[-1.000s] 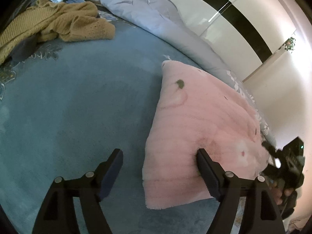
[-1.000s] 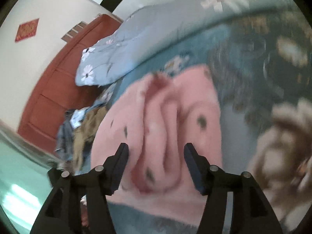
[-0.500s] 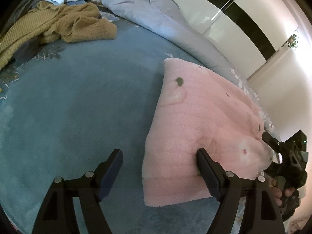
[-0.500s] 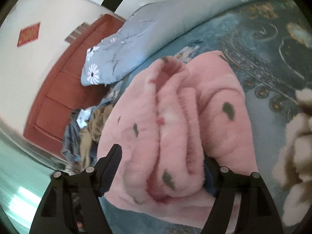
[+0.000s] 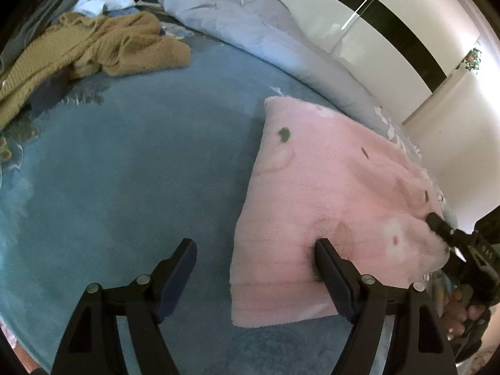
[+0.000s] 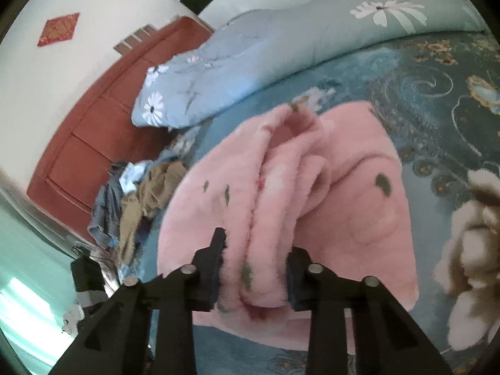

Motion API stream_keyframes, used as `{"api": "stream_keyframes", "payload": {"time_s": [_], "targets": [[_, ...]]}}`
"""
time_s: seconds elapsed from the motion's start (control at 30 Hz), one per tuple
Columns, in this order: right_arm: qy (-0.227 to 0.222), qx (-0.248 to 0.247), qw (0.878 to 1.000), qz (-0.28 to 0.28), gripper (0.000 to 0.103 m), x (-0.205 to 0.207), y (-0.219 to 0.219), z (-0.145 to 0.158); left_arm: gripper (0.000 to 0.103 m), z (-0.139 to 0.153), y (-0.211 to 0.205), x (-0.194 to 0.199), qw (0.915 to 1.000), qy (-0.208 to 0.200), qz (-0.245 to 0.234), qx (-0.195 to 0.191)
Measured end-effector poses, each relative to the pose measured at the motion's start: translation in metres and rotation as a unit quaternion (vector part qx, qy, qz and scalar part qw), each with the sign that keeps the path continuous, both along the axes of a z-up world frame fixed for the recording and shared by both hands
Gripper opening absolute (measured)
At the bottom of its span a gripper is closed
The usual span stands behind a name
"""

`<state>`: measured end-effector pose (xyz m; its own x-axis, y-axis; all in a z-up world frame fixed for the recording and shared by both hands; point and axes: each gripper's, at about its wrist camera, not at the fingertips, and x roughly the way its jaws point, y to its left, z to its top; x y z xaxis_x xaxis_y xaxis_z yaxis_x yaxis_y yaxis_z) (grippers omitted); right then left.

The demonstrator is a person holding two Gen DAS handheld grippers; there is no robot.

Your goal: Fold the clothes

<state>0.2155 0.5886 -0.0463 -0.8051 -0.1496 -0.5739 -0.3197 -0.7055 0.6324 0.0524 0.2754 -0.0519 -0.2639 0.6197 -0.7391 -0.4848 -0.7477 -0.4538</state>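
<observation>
A fluffy pink garment [image 5: 328,172] with small dark spots lies folded on the blue bedspread [image 5: 125,172]. My left gripper [image 5: 254,247] stands open at its near left corner, the right finger resting on the fleece and the left finger over bare bedspread. In the right wrist view, my right gripper [image 6: 256,247] is closing its jaws on a bunched ridge of the pink garment [image 6: 359,187], and the pads press into the pile from both sides. The right gripper [image 5: 437,222] also shows at the garment's far right edge in the left wrist view.
A tan knit sweater [image 5: 93,47] and other clothes are heaped at the head of the bed. A light blue floral duvet [image 5: 250,22] runs along the far side. A red wooden headboard [image 6: 93,125] stands behind the clothes pile [image 6: 140,197]. White wardrobe doors [image 5: 390,15] lie beyond.
The right gripper's jaws widened around the bunched pink fold, then came together on it. The left gripper stayed where it was, still open.
</observation>
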Motion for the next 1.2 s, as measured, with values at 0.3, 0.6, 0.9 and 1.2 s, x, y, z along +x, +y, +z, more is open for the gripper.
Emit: {"api": "stream_keyframes", "payload": {"time_s": [0.3,0.6,0.9,1.2], "targets": [[0.068,0.019,0.997,-0.038,0.029,0.045,0.034,0.036,0.081,0.037,0.003,0.001,0.9974,0.026,-0.018,0.064],[-0.001,-0.022,0.997,-0.068,0.029,0.055,0.054,-0.024,0.083,0.0,0.016,-0.001,0.9994,-0.01,-0.021,0.024],[-0.021,-0.004,0.998,-0.059,0.042,0.054,0.057,-0.021,0.083,0.03,0.011,-0.001,0.9984,0.035,-0.031,0.031],[0.008,0.139,0.989,-0.055,0.055,0.036,0.02,0.04,0.084,0.063,0.072,0.023,0.984,0.138,-0.113,0.006]]}}
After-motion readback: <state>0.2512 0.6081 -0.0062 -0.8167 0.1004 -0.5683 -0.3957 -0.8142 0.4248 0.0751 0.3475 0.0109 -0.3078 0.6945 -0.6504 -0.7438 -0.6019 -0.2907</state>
